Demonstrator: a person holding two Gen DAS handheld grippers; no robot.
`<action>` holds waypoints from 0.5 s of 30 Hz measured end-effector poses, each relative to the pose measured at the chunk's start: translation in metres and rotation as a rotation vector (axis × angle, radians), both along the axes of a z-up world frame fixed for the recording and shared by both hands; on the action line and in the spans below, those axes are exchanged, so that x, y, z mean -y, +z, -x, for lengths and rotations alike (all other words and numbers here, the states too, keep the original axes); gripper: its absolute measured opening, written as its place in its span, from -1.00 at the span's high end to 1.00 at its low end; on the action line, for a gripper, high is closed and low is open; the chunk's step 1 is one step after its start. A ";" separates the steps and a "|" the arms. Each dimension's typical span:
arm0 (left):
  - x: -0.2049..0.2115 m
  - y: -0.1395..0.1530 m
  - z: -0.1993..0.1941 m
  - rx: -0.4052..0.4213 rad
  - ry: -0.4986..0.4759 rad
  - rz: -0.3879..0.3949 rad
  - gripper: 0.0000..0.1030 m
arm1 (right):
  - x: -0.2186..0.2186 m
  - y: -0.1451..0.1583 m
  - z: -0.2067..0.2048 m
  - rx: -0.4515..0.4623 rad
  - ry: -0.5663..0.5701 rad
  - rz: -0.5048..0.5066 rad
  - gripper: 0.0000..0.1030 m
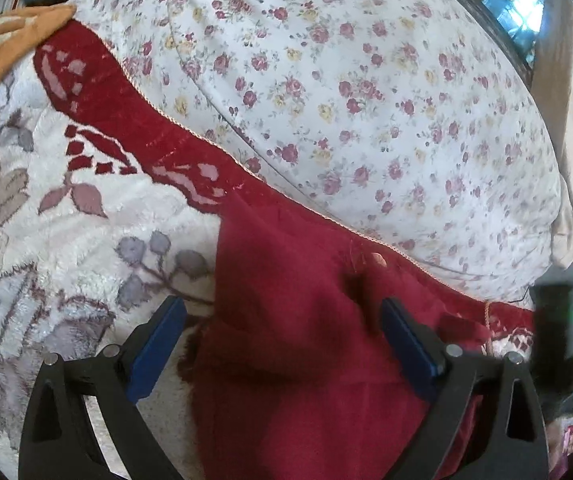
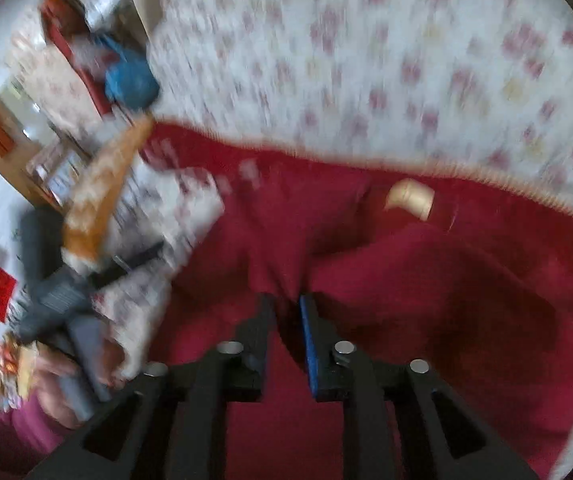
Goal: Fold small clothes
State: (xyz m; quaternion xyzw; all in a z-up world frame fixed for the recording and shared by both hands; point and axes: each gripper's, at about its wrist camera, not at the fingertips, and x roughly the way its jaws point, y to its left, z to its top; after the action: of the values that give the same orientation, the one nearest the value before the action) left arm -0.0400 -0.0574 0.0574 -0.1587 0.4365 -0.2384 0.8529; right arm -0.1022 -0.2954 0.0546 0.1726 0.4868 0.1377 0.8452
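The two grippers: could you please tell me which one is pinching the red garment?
The right gripper, its jaws nearly closed on the red garment; the left gripper stands wide open over it.

We saw the right wrist view smeared throughout, so the shelf clutter (image 2: pixel 66 92) at its left stayed unreadable. The red garment (image 1: pixel 294 340) ran off the lower edge in the left wrist view. A pale object (image 2: pixel 409 199) on it was possibly a tag.
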 end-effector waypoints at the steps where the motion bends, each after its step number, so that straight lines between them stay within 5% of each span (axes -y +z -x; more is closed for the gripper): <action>1: 0.002 0.000 0.000 0.000 -0.004 -0.008 -0.88 | 0.000 -0.007 0.003 -0.023 -0.020 -0.004 -0.18; 3: 0.007 -0.001 0.001 0.002 -0.019 -0.019 -0.89 | 0.008 -0.002 0.020 0.008 -0.040 -0.043 -0.19; 8: 0.025 -0.001 0.006 0.018 -0.074 -0.045 -0.93 | 0.045 0.033 0.082 0.132 -0.143 -0.015 -0.64; 12: 0.047 0.000 0.003 0.011 -0.141 -0.116 -0.93 | 0.089 0.043 0.128 0.185 -0.287 0.022 -0.71; 15: 0.070 -0.008 -0.002 -0.011 -0.167 -0.165 -0.93 | 0.123 0.027 0.143 0.198 -0.396 -0.089 -0.71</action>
State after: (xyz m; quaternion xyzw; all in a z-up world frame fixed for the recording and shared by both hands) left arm -0.0377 -0.1271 0.0493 -0.0524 0.4708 -0.2711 0.8379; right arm -0.2451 -0.4188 0.0812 0.2875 0.3513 0.0067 0.8910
